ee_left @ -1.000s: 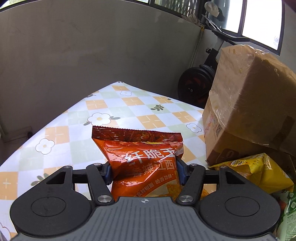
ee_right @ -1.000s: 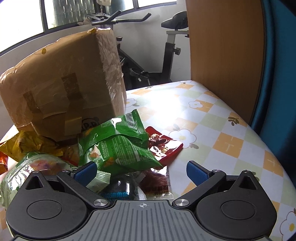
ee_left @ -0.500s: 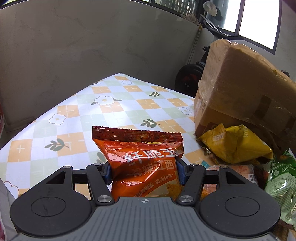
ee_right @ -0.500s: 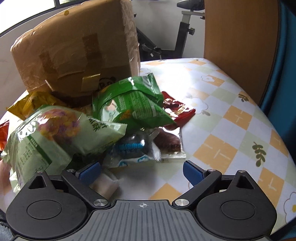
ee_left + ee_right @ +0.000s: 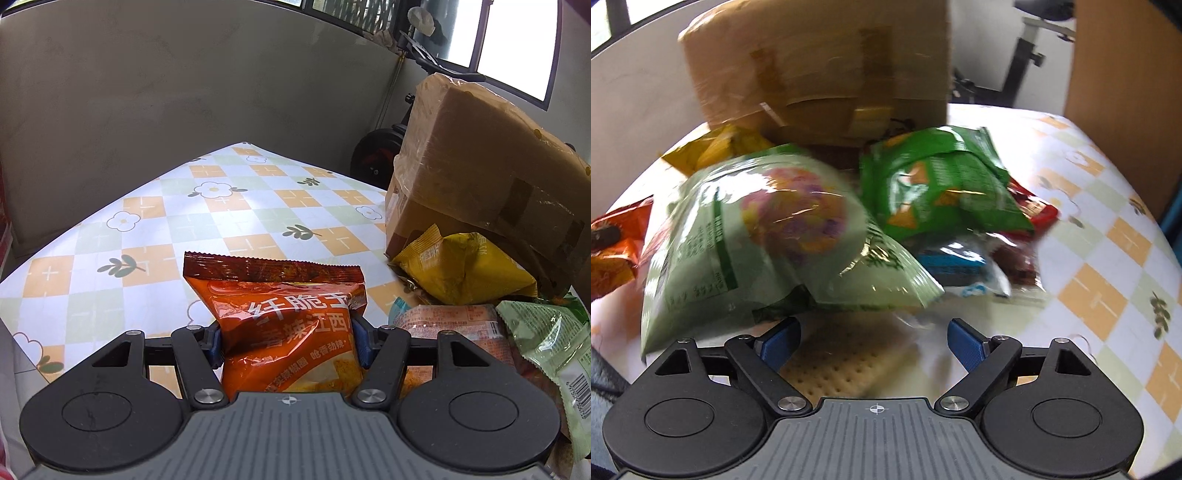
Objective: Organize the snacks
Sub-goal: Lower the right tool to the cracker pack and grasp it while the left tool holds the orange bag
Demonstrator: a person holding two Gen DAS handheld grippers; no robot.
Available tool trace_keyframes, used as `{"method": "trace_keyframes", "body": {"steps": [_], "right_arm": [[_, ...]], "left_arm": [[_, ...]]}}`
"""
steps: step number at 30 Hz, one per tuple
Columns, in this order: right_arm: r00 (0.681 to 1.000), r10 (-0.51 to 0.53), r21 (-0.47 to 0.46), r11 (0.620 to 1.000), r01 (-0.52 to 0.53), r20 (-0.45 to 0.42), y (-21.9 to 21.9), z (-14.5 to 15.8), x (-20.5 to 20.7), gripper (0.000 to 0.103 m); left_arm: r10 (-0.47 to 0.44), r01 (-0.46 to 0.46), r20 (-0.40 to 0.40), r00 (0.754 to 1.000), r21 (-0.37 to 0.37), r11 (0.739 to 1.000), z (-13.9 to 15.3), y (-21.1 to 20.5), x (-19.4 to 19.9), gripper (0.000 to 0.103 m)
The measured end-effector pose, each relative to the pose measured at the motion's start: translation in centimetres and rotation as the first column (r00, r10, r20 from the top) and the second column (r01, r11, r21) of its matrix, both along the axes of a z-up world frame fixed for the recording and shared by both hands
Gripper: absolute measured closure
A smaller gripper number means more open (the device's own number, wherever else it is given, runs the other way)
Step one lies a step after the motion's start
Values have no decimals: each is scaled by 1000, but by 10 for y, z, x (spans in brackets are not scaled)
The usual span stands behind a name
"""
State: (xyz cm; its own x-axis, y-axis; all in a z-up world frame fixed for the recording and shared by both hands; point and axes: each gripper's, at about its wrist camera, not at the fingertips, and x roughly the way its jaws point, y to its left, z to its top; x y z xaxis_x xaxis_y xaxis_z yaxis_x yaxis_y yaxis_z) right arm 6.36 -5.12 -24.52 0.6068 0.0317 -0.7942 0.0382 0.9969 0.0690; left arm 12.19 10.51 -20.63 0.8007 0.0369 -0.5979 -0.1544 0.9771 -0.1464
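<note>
Right now the orange chip bag [image 5: 291, 325] sits pinched between the left gripper [image 5: 289, 341] pads, held up over the table. It is puffy and slippery, so it could slide out if the squeeze is loose, or its chips could crack if the squeeze is hard. The right gripper [image 5: 874, 341] has its jaws spread wide, holding nothing, above a cracker pack [image 5: 842, 373]. At its 12 o'clock a pale green bag [image 5: 768, 243] leans on the pile and could tip. The tablecloth [image 5: 221, 214] has flowers. At 1 o'clock stands a taped cardboard box [image 5: 487, 166], with an exercise bike [image 5: 1027, 55] behind.
</note>
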Motion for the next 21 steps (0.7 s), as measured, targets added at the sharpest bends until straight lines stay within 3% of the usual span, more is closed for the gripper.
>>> {"method": "trace_keyframes", "body": {"steps": [6,17,18,21], "right_arm": [[1000,-8,-69,998,8,-4,5,-6,12,17],[999,-25,-44,999,23,-40,-5,4,-12,16],[999,-26,-32,999,25,-44,-7,4,-14,18],[998,-63,42,997,64,-31,-21,5,-20,47]], "left_arm": [[-4,5,-32,999,25,1000,-7,-2,-2,38],[9,-8,-22,1000,32,999,-10,-3,-5,38],[11,-10,-22,1000,27,1000,-10,-2,-6,38],[15,-14,-23,1000,16,1000,-10,-1,-7,38]]}}
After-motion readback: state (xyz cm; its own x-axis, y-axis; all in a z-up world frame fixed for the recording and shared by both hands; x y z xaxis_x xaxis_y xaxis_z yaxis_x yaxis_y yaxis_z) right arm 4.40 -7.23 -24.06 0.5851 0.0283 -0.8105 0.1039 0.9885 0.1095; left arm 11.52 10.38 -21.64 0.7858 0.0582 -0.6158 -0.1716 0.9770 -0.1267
